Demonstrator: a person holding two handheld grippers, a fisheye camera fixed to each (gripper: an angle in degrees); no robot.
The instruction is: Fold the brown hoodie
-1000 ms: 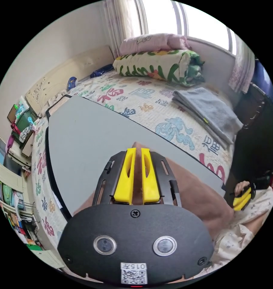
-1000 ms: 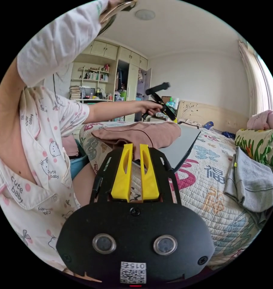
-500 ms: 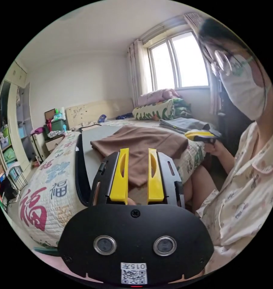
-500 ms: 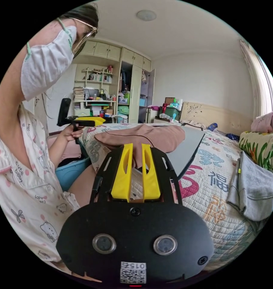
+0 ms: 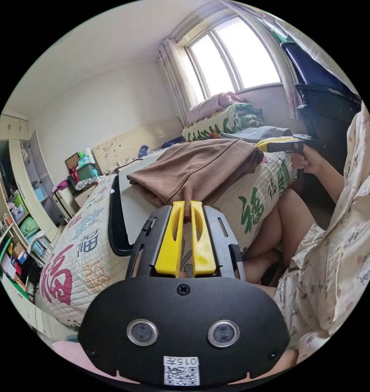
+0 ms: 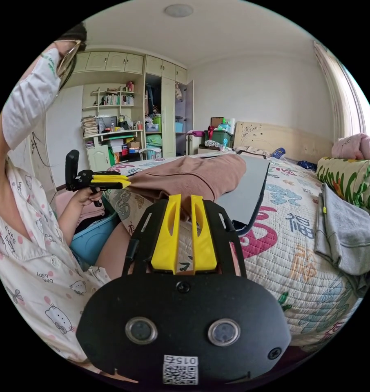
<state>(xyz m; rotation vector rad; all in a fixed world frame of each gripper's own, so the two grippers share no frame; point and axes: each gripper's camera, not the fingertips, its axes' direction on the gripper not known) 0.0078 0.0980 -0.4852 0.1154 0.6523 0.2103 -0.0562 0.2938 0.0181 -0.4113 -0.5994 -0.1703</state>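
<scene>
Brown hoodie [image 5: 197, 169] fabric is pinched at its near edge between both the left gripper [image 5: 184, 203] and right gripper [image 6: 184, 197] jaws.

Quilted bed [image 6: 299, 261] with printed characters, grey board [image 6: 244, 192] lying on it, brown hoodie [image 6: 193, 175] on the board, folded grey garment [image 6: 346, 237] beside, rolled bedding [image 6: 348, 173] near the window

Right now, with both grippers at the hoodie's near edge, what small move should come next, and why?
Probably lift that edge and carry it toward the far side. The brown hoodie lies on the grey board, and the left gripper and right gripper sit at its near edge, jaws nearly together; whether they pinch cloth is unclear.
</scene>
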